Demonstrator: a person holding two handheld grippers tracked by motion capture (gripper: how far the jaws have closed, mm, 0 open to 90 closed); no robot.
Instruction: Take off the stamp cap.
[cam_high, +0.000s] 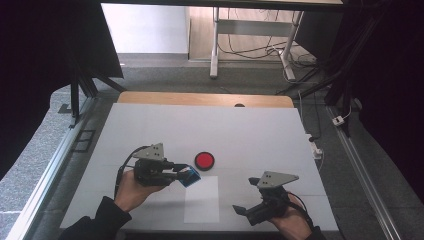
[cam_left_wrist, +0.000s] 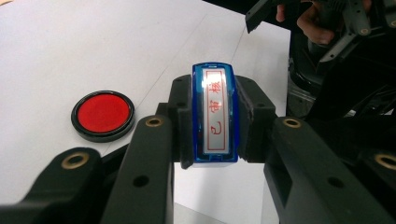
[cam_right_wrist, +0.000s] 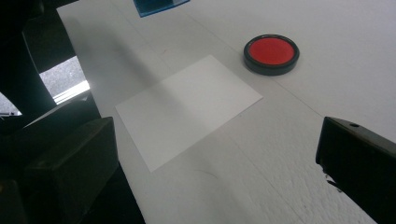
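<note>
A blue stamp (cam_left_wrist: 215, 114) with a white label and red characters is clamped between the jaws of my left gripper (cam_left_wrist: 215, 128). In the high view the left gripper (cam_high: 186, 174) holds the blue stamp (cam_high: 191, 176) just above the table, above the top left corner of a white sheet of paper (cam_high: 201, 199). A round red ink pad (cam_high: 204, 160) in a black case lies just beyond it. My right gripper (cam_high: 246, 196) stands open at the front right, with nothing between its jaws, pointing toward the sheet (cam_right_wrist: 187, 107). The ink pad (cam_right_wrist: 271, 53) lies beyond the sheet.
A white table cover (cam_high: 250, 130) spans the work area, with a wooden table edge (cam_high: 205, 98) at the back. Black frame rails (cam_high: 45, 175) run along both sides. Desk legs and cables (cam_high: 260, 50) stand on the floor behind.
</note>
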